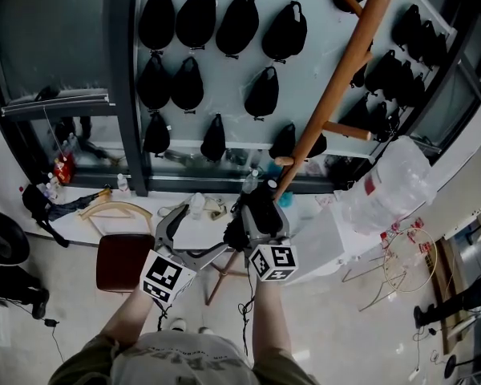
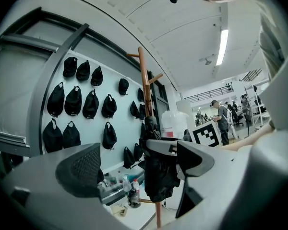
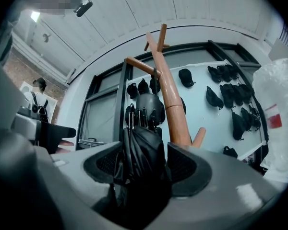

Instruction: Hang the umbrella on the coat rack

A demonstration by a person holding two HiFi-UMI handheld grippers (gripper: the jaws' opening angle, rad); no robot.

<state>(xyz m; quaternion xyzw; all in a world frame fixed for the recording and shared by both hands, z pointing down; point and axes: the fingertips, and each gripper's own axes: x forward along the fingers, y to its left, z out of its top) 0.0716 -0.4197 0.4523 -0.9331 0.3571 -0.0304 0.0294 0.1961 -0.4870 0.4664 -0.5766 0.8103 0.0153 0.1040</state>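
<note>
A black folded umbrella [image 1: 260, 211] hangs against the wooden coat rack [image 1: 337, 79]. In the right gripper view its strap runs up to a peg [image 3: 139, 63] on the pole [image 3: 170, 95]. The umbrella [image 3: 144, 147] lies between the jaws of my right gripper [image 3: 146, 169]. The pads stand close beside the fabric without squeezing it, so that gripper is open. My left gripper [image 1: 180, 224] is a little to the left, open and with nothing in it. In the left gripper view my left gripper [image 2: 139, 166] looks at the umbrella [image 2: 158, 181] and the rack beyond its jaws.
Several black caps [image 1: 196, 14] hang on the pale wall behind the rack. A clear plastic bundle [image 1: 389, 183] stands to the right. A dark red stool [image 1: 120, 259] and a wooden hanger [image 1: 116, 208] lie lower left. People [image 2: 221, 119] stand far off.
</note>
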